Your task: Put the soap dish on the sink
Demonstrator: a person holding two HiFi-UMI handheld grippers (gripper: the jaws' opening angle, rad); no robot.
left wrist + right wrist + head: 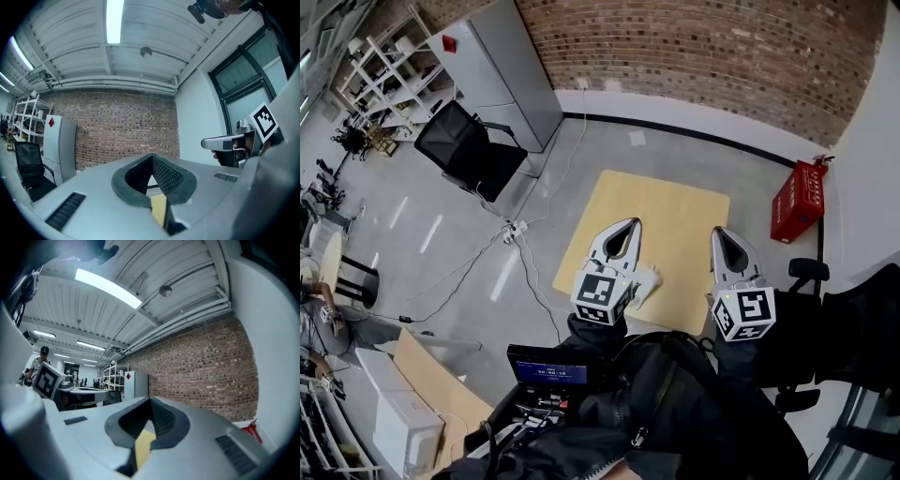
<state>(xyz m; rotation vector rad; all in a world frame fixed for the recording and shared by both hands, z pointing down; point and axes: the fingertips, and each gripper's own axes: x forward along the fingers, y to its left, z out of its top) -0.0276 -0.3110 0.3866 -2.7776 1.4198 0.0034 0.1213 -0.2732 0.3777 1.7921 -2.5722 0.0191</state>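
At the far side of the room there is a brick wall (703, 47), below it a grey floor (459, 244), and in the middle a yellow table (675, 211). No view shows a soap dish or a sink, so I cannot tell which way the dish points or how its long axis lies. The left gripper (634, 222) and the right gripper (718, 231) hover level over the near part of the table. Both are clenched tip to tip, with nothing between the jaws. I suppose such a dish is light, stiff and a little slippery. Taking it by the rim, across its short side, seems safest.
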